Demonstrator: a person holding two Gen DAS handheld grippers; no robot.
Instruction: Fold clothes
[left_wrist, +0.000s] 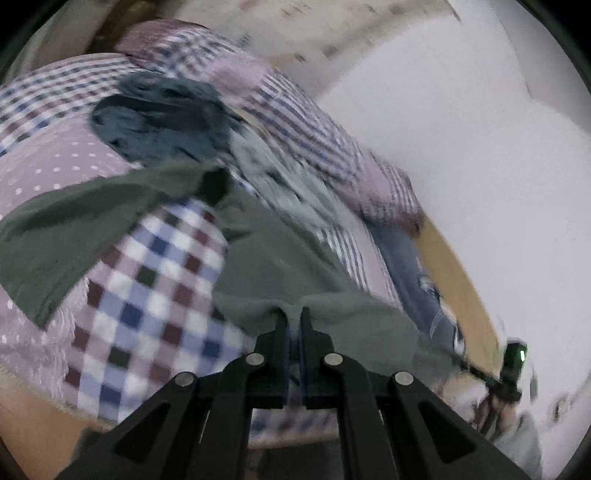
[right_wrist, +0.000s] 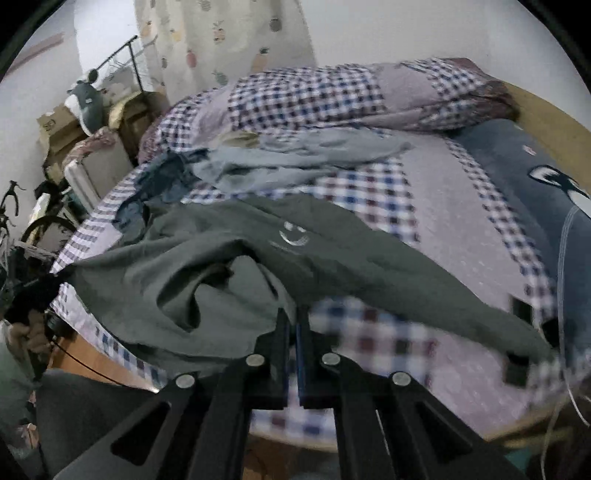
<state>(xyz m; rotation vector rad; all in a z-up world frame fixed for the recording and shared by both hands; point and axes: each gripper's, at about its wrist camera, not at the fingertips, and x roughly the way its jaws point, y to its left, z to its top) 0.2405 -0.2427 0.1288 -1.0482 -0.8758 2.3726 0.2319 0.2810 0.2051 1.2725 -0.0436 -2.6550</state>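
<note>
On the bed, over a checked and dotted quilt (right_wrist: 436, 206), lies a dark green shirt (right_wrist: 229, 258) with a small pale print on its front. Both grippers have hold of it. From the left wrist view, the left gripper (left_wrist: 293, 314) is clenched on an edge of the green cloth, which bunches right at the fingertips and stretches away across the quilt to a far corner. From the right wrist view, the right gripper (right_wrist: 291, 314) is clenched too, its fingers pressed together with a fold of the same shirt pinched at their tips; the cloth drapes up and away from them in loose folds.

Behind the shirt lie more clothes: a pale grey-blue garment (right_wrist: 280, 158) spread flat, and a crumpled dark blue one (right_wrist: 159, 184) beside it. A navy pillow (right_wrist: 524, 173) with a white figure sits at the right edge of the bed. A curtain (right_wrist: 221, 40) printed with pineapples hangs beyond.
</note>
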